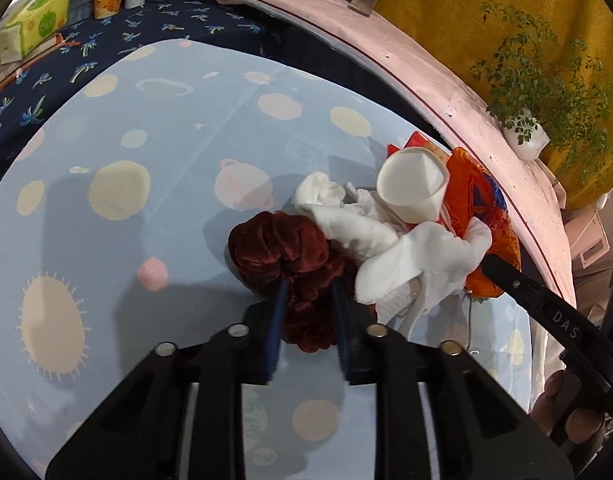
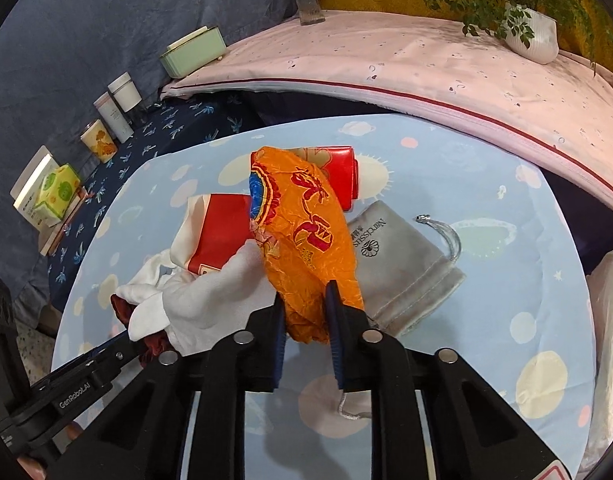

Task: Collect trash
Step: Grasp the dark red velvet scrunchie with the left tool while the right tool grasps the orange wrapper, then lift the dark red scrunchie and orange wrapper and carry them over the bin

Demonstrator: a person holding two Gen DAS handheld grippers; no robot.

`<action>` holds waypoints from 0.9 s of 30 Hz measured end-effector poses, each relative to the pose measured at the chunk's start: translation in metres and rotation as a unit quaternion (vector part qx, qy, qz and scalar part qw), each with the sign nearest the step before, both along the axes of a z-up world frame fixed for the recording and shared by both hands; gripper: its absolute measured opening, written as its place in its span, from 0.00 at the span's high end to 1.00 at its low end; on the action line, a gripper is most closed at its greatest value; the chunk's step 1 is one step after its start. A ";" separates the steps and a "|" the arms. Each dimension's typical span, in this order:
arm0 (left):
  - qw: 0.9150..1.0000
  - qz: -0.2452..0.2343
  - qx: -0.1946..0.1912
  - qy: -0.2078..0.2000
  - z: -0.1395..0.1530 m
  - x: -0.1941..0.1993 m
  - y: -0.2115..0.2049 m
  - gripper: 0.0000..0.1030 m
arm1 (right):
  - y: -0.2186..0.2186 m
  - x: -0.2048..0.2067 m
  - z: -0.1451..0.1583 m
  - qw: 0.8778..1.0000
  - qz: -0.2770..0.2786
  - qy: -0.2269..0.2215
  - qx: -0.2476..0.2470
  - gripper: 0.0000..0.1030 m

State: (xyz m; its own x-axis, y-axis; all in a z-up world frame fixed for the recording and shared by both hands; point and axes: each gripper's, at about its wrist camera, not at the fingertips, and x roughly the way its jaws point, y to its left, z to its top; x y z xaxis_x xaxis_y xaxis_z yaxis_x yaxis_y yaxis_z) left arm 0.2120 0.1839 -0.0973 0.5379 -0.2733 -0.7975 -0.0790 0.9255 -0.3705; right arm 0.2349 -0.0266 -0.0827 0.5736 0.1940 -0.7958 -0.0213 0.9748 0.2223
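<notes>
Left gripper (image 1: 306,292) of mine pinches the dark red velvet scrunchie (image 1: 284,254). Right gripper (image 2: 306,300) clamps the orange wrapper (image 2: 306,232).

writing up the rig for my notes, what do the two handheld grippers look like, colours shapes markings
Both are black plastic. The left gripper and right gripper each have two ribbed fingers with triangular cut-outs, round silver studs and dark blue ribbed pads. Seen from the other camera, the right one's side reads "DAS", the left one's "GenRobot.AI". No cables or sleeves show.
</notes>
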 end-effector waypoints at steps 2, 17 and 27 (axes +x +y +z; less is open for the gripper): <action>1.000 -0.002 0.003 -0.005 0.004 -0.002 -0.002 0.92 | -0.004 -0.003 0.005 1.000 -0.003 -0.006 0.002 0.87; 0.995 -0.010 0.021 -0.094 0.087 -0.029 -0.023 0.99 | -0.050 -0.044 0.080 0.995 -0.038 -0.093 0.028 0.88; 0.985 -0.074 0.014 -0.152 0.140 -0.045 -0.086 0.99 | -0.101 -0.086 0.112 0.988 -0.080 -0.132 0.027 0.88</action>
State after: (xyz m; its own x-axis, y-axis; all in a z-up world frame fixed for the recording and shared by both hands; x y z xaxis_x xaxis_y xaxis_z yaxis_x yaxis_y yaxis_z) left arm 0.1672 0.0981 0.0423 0.7089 -0.3478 -0.6136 0.1691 0.9284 -0.3309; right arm 0.1489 -0.1272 0.0295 0.7861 0.1212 -0.6062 0.0689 0.9573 0.2807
